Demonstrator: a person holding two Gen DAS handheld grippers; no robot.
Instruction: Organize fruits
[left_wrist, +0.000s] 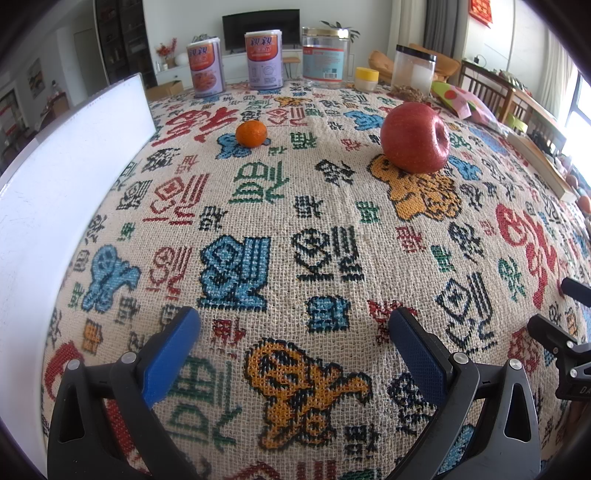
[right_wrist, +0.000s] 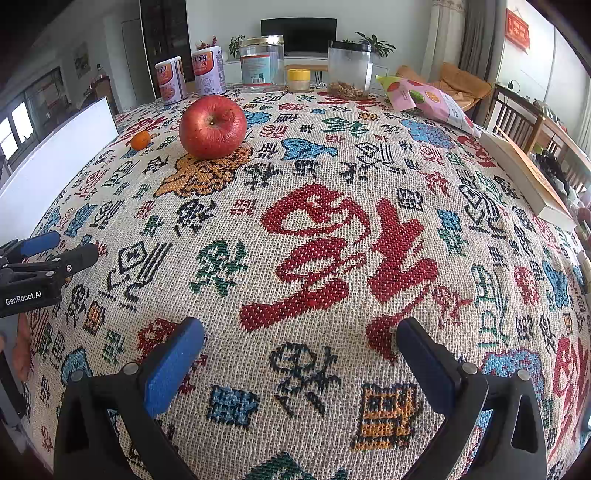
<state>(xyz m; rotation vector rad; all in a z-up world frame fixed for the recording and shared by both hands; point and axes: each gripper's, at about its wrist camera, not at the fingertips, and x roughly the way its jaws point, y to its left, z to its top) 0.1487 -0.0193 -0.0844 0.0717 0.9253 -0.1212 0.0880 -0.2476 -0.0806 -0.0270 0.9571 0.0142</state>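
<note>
A table is covered by a woven cream tablecloth (left_wrist: 295, 206) patterned with red, blue, green, black and orange characters and animal shapes. The left gripper (left_wrist: 293, 332), black with blue finger pads, hovers low over the near part of the cloth with its two fingers spread wide and nothing between them. The right gripper (right_wrist: 299, 343), of the same build, also sits low over the cloth with its fingers spread wide and empty. Seen from the right wrist camera, the left gripper appears at the far left edge, side by side with the right one. A large round red apple (left_wrist: 415, 138) rests on the cloth on top of an orange woven animal figure, ahead and to the right of the left gripper, and ahead and to the left of the right gripper. A small round orange tangerine (left_wrist: 251, 133) lies on the cloth further left, well apart from the apple and near a flat white board (left_wrist: 55, 192) that runs along the table's left side. Along the far edge stand two purple and orange labelled tins (left_wrist: 264, 59), a tall clear plastic jar with a gold lid (left_wrist: 325, 57), a small yellow-lidded jar (left_wrist: 366, 78) and a clear black-lidded jar (left_wrist: 413, 72). A pink printed snack bag (right_wrist: 424, 98) lies at the far right.
</note>
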